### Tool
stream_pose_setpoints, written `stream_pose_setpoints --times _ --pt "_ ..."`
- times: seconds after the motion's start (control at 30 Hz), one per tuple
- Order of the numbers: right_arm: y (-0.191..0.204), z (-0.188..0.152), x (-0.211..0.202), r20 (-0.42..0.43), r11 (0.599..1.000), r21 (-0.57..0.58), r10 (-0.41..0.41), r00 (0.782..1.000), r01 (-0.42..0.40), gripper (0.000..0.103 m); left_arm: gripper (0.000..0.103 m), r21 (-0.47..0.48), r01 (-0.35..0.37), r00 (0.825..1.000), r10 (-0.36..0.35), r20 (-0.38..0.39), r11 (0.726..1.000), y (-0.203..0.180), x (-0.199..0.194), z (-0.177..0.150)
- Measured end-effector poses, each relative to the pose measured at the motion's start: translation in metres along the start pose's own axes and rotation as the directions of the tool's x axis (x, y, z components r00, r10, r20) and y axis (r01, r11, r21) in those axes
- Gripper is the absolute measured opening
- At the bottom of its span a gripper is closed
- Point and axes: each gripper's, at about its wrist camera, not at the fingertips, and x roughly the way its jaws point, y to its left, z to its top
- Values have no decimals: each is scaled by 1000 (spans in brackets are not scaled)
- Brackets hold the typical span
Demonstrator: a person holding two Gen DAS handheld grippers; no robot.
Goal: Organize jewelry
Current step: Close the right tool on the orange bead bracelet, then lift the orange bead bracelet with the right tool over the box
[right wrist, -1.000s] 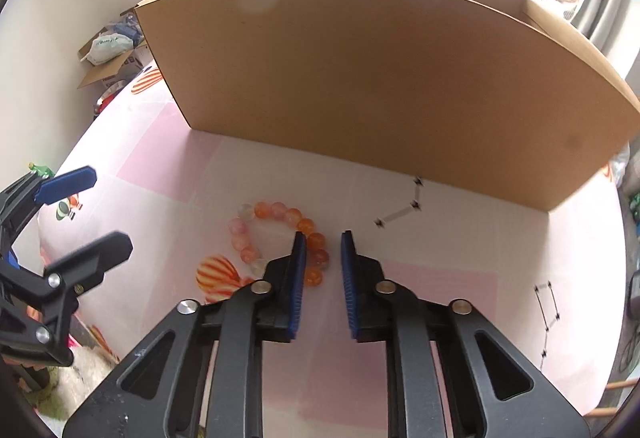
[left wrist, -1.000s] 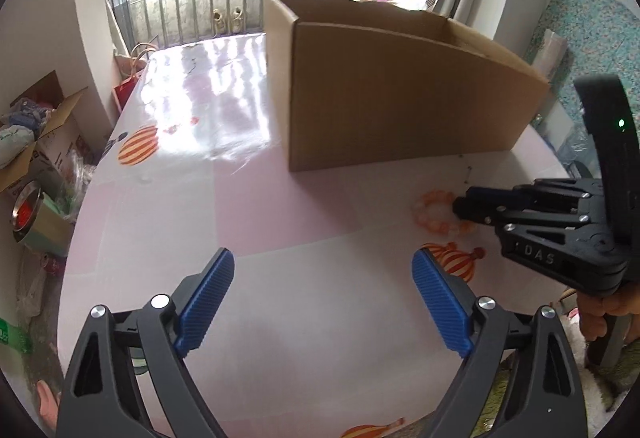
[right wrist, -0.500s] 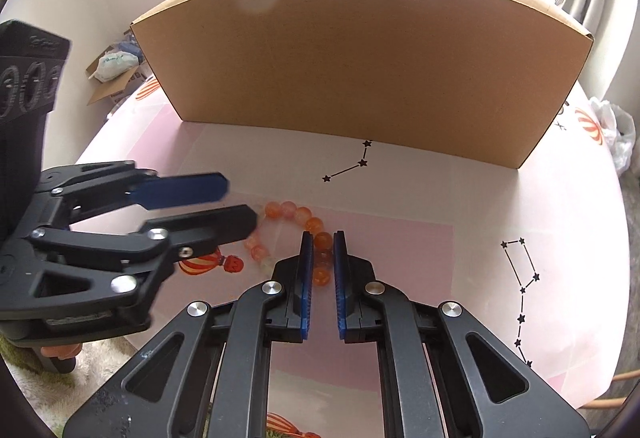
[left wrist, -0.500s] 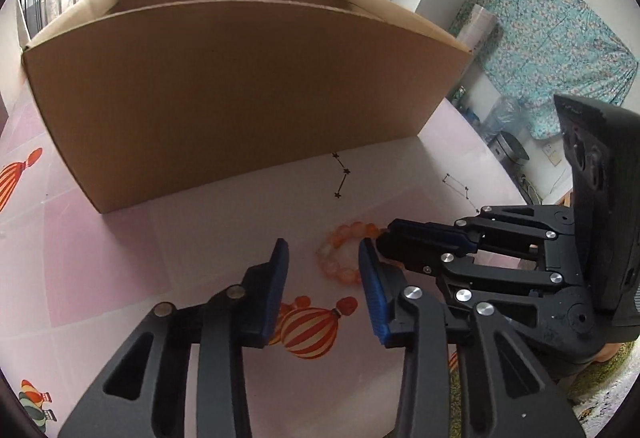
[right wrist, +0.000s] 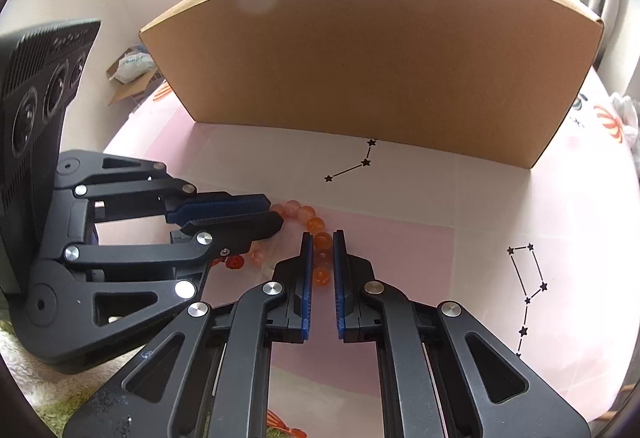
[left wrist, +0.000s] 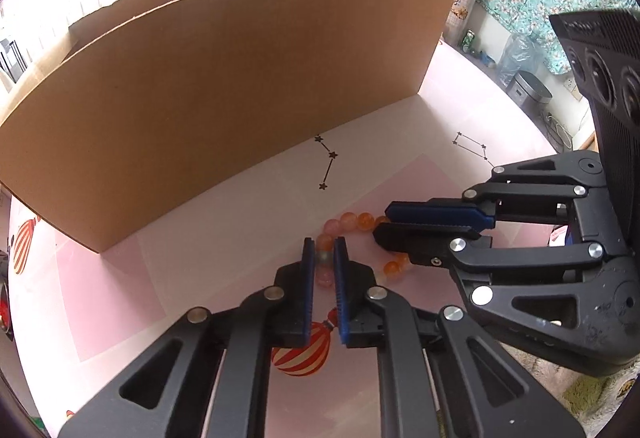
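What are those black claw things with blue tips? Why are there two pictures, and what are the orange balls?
They are two hand-held grabbers, one in each of a person's hands, each carrying a camera that looks along its fingers. One picture comes from the left gripper, the other from the right gripper, so each also shows the other from the side. The orange and pink balls are a bead bracelet lying on a pink tablecloth in front of a cardboard box. Both grabbers pinch the bracelet; the left one's jaws have just closed on it.
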Motion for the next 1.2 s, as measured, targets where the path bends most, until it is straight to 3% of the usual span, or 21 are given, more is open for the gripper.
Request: stream_pose_setpoints --times 0.27,0.47,0.67,0.87,0.93,1.0,1.2 --pt "-17 -2 -21 44 996 84 13 999 -17 7 9 6 36 997 -36 74 999 -4 -17 -2" --pt "-12 0 -57 118 996 84 -5 993 -5 7 9 30 75 982 -79 170 997 -12 -51 5" --pt "0 22 -107 247 999 32 -32 969 25 7 9 68 95 945 -112 306 993 -11 -97 31" --pt "-1 73 -144 353 997 -54 -36 935 59 7 9 115 86 909 -126 398 990 3 -132 71" --pt "-6 93 -141 355 995 -78 -30 935 61 7 9 125 100 907 -142 397 987 9 -132 89" --pt "-19 114 -135 328 994 -92 -24 944 57 7 9 116 137 916 -170 363 984 18 -122 111" --pt "-67 161 -87 147 995 -94 -18 989 32 7 9 1 262 951 -258 170 965 51 -53 170"
